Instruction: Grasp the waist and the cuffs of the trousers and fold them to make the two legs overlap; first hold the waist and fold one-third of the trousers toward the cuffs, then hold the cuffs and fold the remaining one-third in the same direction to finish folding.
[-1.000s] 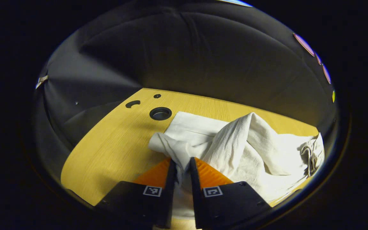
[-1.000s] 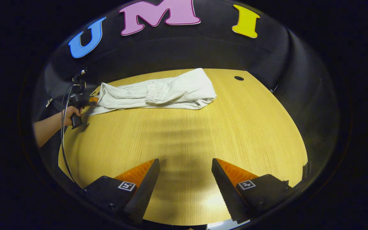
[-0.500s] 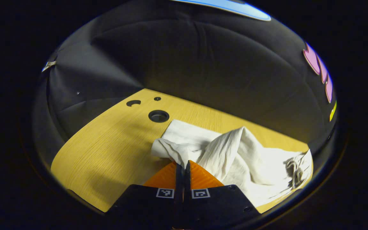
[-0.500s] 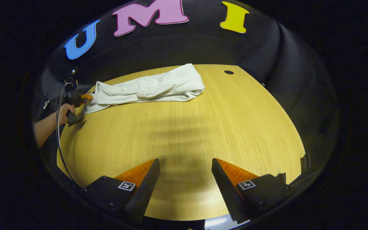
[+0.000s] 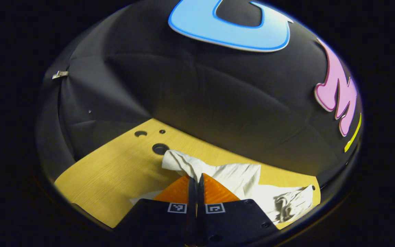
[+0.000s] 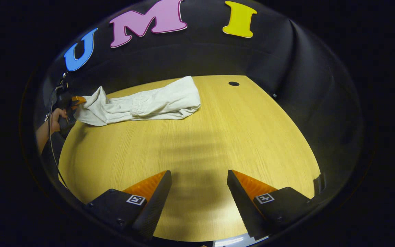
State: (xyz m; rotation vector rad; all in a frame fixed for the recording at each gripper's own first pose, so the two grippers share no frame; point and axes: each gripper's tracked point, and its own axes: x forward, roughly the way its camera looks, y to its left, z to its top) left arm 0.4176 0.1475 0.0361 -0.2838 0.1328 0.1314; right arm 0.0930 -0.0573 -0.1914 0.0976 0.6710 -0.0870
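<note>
My left gripper (image 5: 196, 178) pinches the white trousers (image 6: 139, 104) at one end, lifted off the table (image 6: 218, 144); my right gripper (image 6: 199, 178) hangs wide open, holding nothing

Each gripper has a black angular body with small round screws, and every finger mount bears a small square black-and-white marker. The right gripper (image 6: 199, 178) has fingers (image 6: 156, 195) with toothed, ridged inner faces. Far off in the right gripper view, a hand (image 6: 54, 116) on a bare forearm grips the left gripper (image 6: 77, 100) by its dark handle, with a thin black cable (image 6: 50, 137) looping down from it.
</note>
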